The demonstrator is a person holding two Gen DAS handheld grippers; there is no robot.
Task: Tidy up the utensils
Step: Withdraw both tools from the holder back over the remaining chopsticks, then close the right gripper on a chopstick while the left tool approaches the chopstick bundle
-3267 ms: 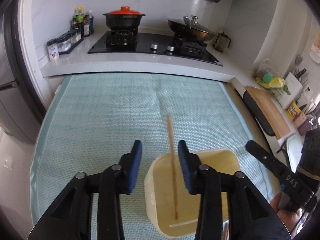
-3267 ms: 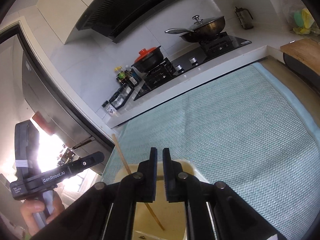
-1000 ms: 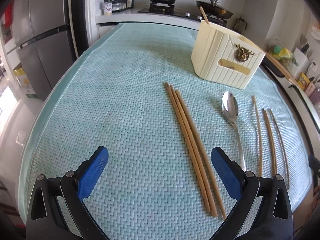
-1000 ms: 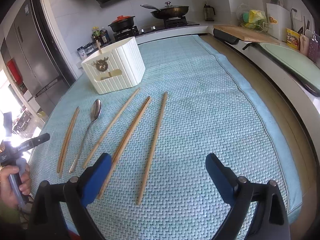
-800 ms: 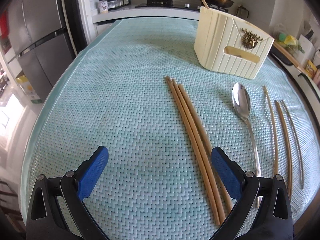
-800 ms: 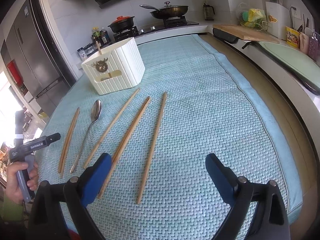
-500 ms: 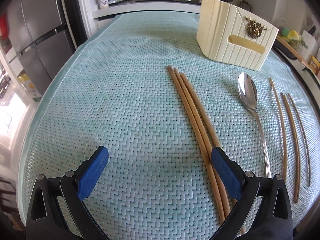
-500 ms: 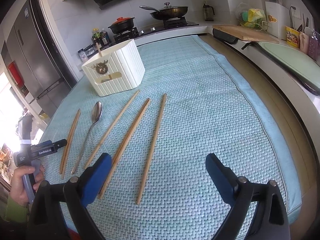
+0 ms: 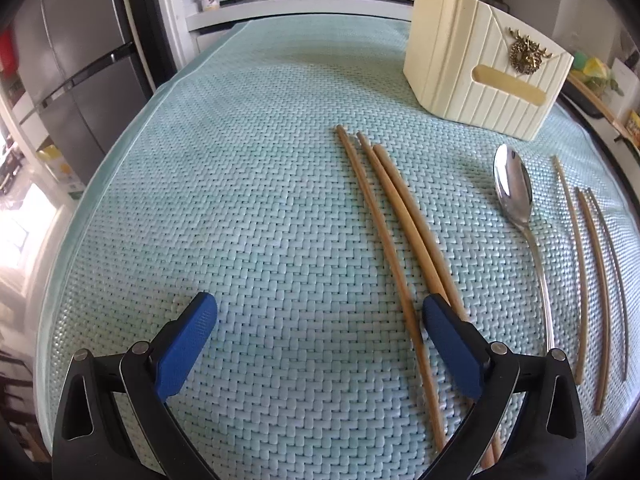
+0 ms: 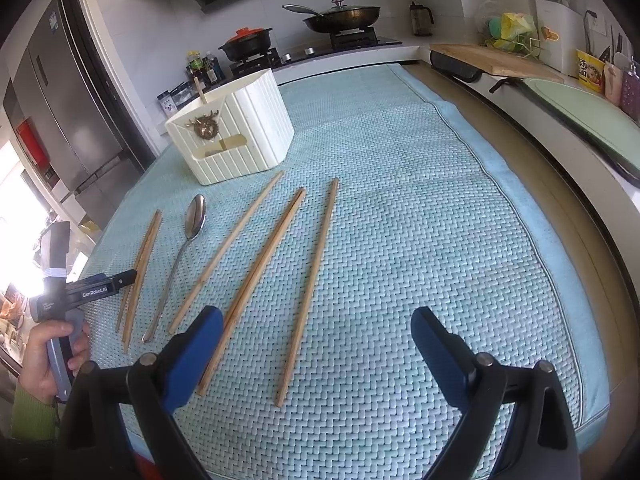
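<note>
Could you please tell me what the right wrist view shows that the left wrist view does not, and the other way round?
Only the right wrist view shows the left gripper from outside, held in a hand, plus the wooden cutting board and the red-lidded pot.

Only the left wrist view shows three chopsticks bunched close ahead of the open left gripper.

Both share the cream utensil holder with one chopstick standing in it, the spoon, the loose chopsticks and the teal woven mat.
</note>
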